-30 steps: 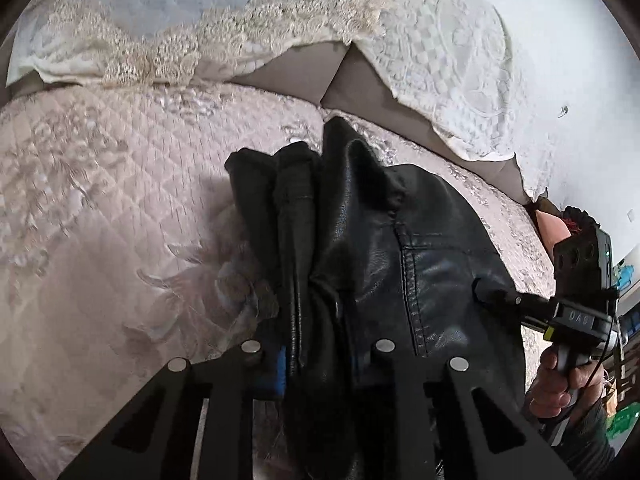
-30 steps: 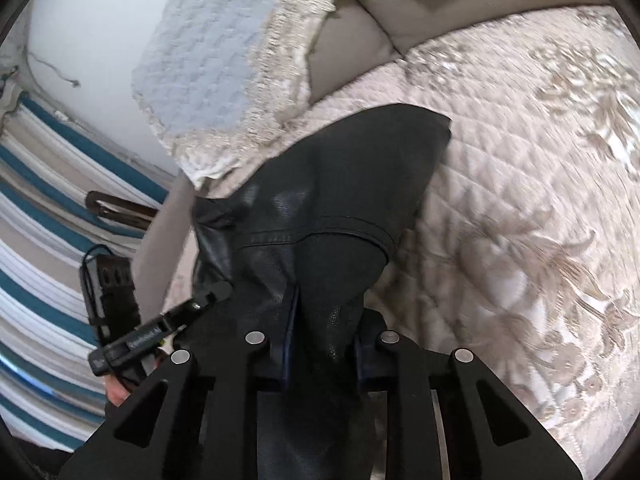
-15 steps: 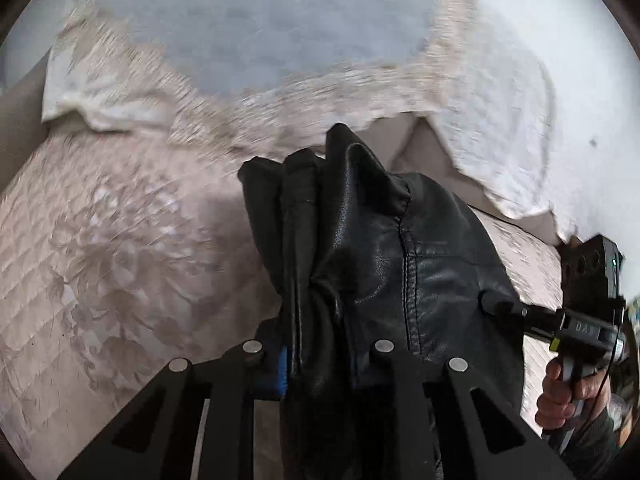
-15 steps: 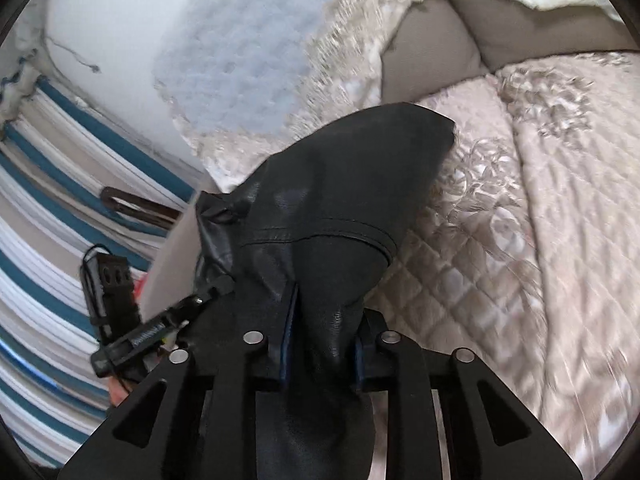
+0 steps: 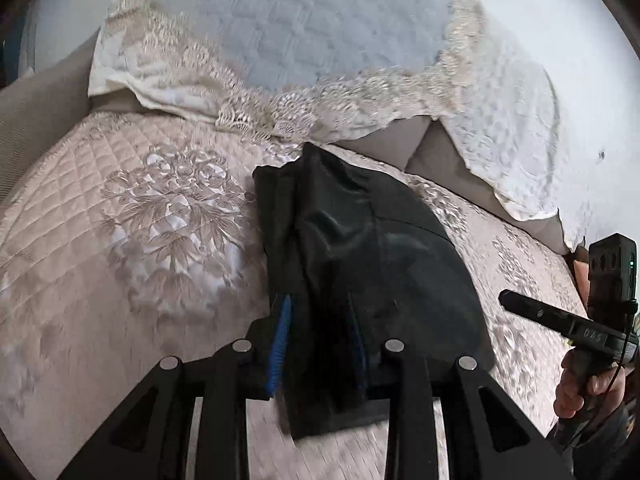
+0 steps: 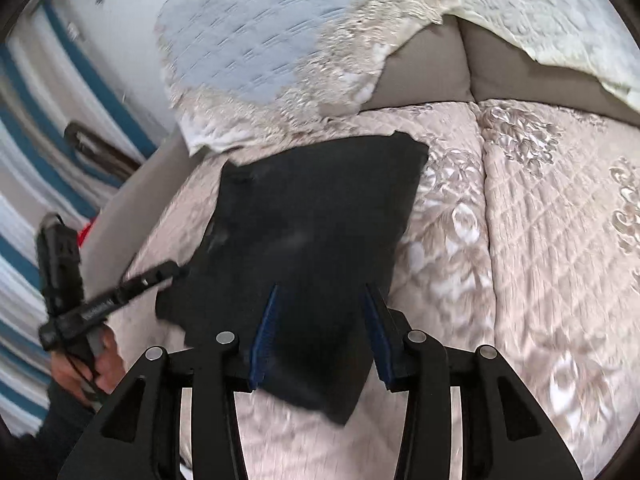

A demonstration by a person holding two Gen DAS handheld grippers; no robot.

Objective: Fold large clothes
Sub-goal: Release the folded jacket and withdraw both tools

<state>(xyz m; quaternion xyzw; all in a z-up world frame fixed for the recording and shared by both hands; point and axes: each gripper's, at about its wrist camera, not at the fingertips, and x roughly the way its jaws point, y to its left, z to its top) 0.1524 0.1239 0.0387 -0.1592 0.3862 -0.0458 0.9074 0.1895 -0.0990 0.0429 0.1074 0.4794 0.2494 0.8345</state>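
Sofa seat covered by a quilted beige cover [image 5: 132,240] with floral embroidery, fills most of both views; the near edge is cut off by the frame. Lace-edged pale blue throw [image 5: 304,36] hangs over the backrest, grey-brown back cushions [image 6: 424,68] partly hidden under it. White wall behind; blue-and-white striped fabric [image 6: 24,184] at the left of the right wrist view, blurred, can't tell what it is. Black leather jacket [image 5: 360,264], folded into a compact bundle, lies on the seat near the back edge, its far end close to the lace trim; its near corner runs between each gripper's fingers, folds and seams hard to make out from motion blur. Left hand-held gripper [image 5: 320,336]: jaws have just been opening, blue pads apart, jacket edge between them and looking loose rather than pinched. Right hand-held gripper [image 6: 322,332]: jaws have just been opening, pads clearly apart with gaps at both sides of the jacket corner between them. In the left wrist view the right gripper shows at the right edge with a person's hand [image 5: 584,384] on its handle, partly cut off; it carries white lettering, too small to read. A small green light shows on its camera block.
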